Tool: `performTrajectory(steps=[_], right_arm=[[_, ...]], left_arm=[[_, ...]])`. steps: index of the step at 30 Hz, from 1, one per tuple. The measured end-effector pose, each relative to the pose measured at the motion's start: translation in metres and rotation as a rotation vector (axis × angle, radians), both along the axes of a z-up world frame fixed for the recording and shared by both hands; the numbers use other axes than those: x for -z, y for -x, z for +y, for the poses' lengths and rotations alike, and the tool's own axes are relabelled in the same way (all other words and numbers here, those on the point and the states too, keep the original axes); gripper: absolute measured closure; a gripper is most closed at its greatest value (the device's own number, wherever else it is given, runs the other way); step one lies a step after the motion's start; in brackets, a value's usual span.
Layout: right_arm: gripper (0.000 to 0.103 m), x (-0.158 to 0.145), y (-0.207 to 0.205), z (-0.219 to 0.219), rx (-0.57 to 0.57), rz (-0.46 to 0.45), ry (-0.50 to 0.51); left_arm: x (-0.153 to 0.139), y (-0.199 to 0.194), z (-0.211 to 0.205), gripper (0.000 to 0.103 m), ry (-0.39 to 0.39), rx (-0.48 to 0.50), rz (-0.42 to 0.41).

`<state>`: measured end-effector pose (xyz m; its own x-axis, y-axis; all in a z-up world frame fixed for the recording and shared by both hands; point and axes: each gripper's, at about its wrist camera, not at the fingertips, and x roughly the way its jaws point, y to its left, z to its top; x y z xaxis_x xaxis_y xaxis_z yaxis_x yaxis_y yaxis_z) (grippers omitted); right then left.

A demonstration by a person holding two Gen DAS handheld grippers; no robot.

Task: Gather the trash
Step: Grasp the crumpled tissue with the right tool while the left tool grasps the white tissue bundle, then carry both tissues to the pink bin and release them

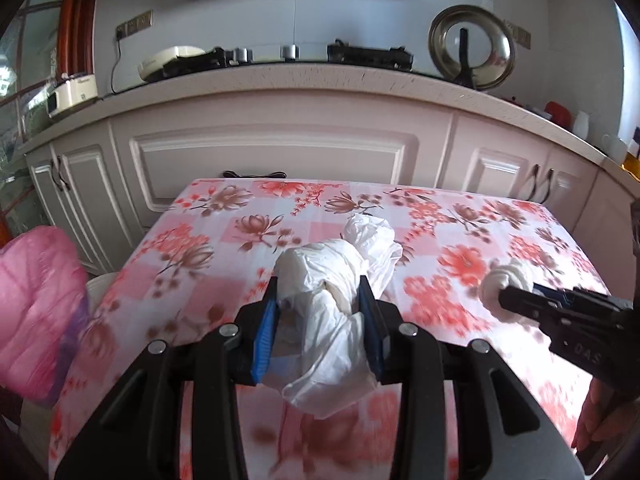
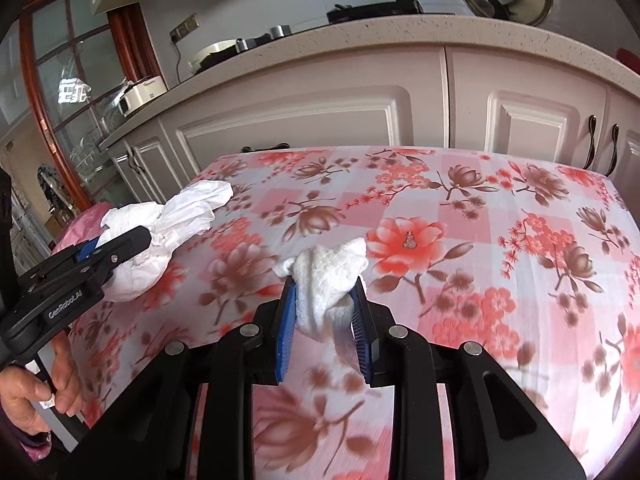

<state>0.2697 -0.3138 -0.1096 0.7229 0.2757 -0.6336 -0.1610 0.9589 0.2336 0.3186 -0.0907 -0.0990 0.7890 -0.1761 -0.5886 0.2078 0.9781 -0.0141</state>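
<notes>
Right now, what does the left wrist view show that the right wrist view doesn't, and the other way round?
Only the left wrist view shows the pink bag at the table's left edge in full and the red and white containers on the counter's right end. Only the right wrist view shows the glass door with the wooden frame and the hand on the left gripper's handle. Both show the left gripper shut on crumpled white plastic, the right gripper shut on a white wad, the floral tablecloth and the steel lid.
</notes>
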Motion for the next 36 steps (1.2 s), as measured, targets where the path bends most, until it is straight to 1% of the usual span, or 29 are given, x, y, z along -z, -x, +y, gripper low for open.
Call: performTrajectory(steps=[3, 9, 11, 15, 20, 27, 32, 36], right_arm=[[0.076, -0.005, 0.021, 0.009, -0.017, -0.010, 0.011], [0.076, -0.018, 0.067, 0.030, -0.058, -0.048, 0.024], [0.076, -0.021, 0.081, 0.037, -0.069, -0.064, 0.022], [0.076, -0.027, 0.102, 0.053, -0.098, -0.087, 0.025], [0.076, -0.031, 0.118, 0.069, -0.129, -0.105, 0.033], [0.076, -0.038, 0.131, 0.084, -0.157, -0.129, 0.037], [0.076, -0.044, 0.134, 0.094, -0.183, -0.155, 0.017], [0.076, -0.048, 0.132, 0.107, -0.223, -0.172, 0.011]], left_arm=[[-0.008, 0.038, 0.009, 0.066, 0.014, -0.007, -0.024], [-0.023, 0.100, 0.029, 0.066, 0.047, -0.017, -0.079], [-0.027, 0.114, 0.034, 0.066, 0.053, -0.013, -0.091], [-0.031, 0.144, 0.043, 0.066, 0.040, -0.005, -0.114], [-0.028, 0.163, 0.055, 0.066, 0.042, -0.015, -0.108], [-0.026, 0.181, 0.066, 0.066, 0.040, -0.026, -0.125], [-0.028, 0.187, 0.077, 0.066, 0.045, -0.050, -0.144], [-0.033, 0.192, 0.089, 0.066, 0.044, -0.087, -0.173]])
